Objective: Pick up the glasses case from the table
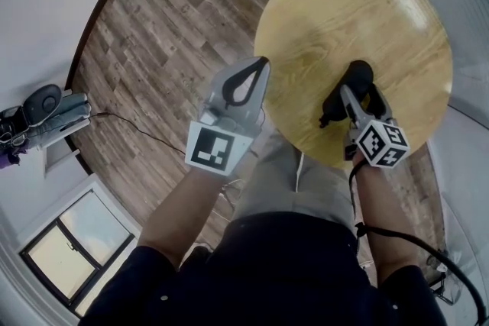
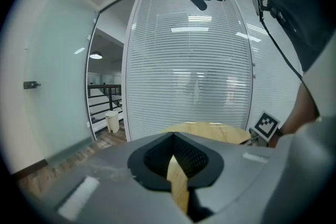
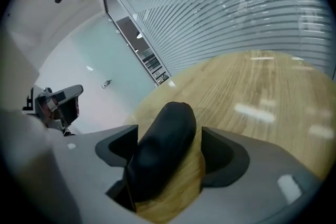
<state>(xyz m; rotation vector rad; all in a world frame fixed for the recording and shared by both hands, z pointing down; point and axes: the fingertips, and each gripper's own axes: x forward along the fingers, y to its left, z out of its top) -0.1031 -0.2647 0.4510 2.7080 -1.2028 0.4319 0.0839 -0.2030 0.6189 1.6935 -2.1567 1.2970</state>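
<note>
A black, rounded glasses case (image 1: 357, 77) lies on the round wooden table (image 1: 382, 4), near its front edge. My right gripper (image 1: 356, 101) is lowered over it with jaws apart. In the right gripper view the case (image 3: 165, 149) lies lengthwise between the jaws of the right gripper (image 3: 169, 136), close against the left one, with bare wood showing before the right one. My left gripper (image 1: 260, 63) hangs off the table's left edge, over the floor, its jaws together and empty. In the left gripper view the left gripper (image 2: 172, 136) shows only a thin slit, and the table (image 2: 210, 131) lies ahead.
Wood-plank floor (image 1: 153, 27) surrounds the table. A grey device (image 1: 42, 114) sits on a white ledge at far left, with a thin cable (image 1: 134, 127) across the floor. Glass walls with blinds (image 2: 189, 60) stand behind the table. A black cord (image 1: 412, 240) trails from my right gripper.
</note>
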